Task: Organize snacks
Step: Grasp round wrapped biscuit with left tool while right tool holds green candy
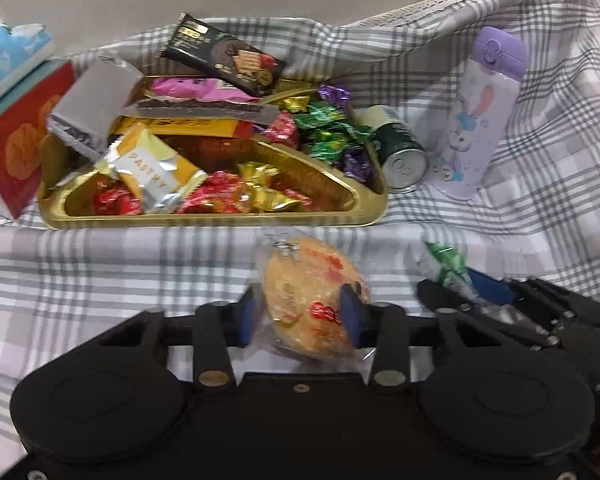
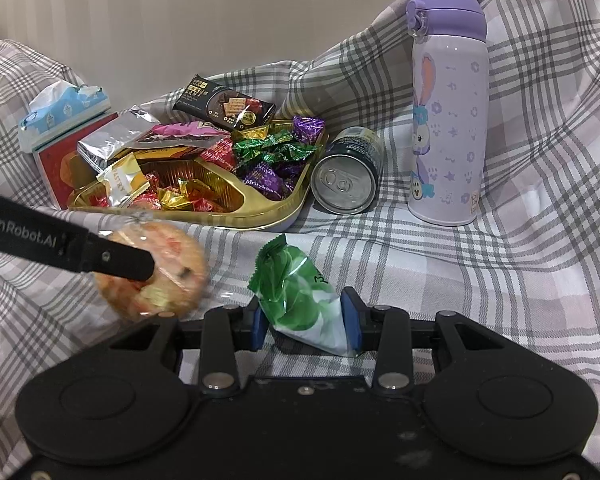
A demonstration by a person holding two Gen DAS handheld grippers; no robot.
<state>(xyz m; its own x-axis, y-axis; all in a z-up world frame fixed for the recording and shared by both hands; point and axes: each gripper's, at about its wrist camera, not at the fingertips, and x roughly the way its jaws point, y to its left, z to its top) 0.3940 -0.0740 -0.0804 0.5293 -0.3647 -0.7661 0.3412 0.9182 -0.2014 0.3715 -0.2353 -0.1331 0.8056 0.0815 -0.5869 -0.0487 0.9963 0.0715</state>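
The gold tray (image 2: 260,216) serves as landmark; it lies on the plaid cloth (image 2: 420,256), its 2 visible compartments heaped with wrapped candies (image 2: 276,152) and a dark biscuit packet (image 2: 224,106) overhanging its far rim. The left gripper (image 1: 298,312) has both blue pads pressed against a round cracker in clear wrap (image 1: 314,300), held just before the tray's near edge — apart from the rim. The right gripper (image 2: 306,322), nearer than the tray's right corner, clamps a green snack packet (image 2: 300,296) between its fingers. Just beside the tray's right edge a can (image 2: 346,172) lies on its side; beyond it, further right, stands a purple bottle (image 2: 448,120). A red box (image 1: 16,144) under a tissue pack (image 1: 8,56) abuts the left edge. Bare cloth remains open along the tray's near rim.
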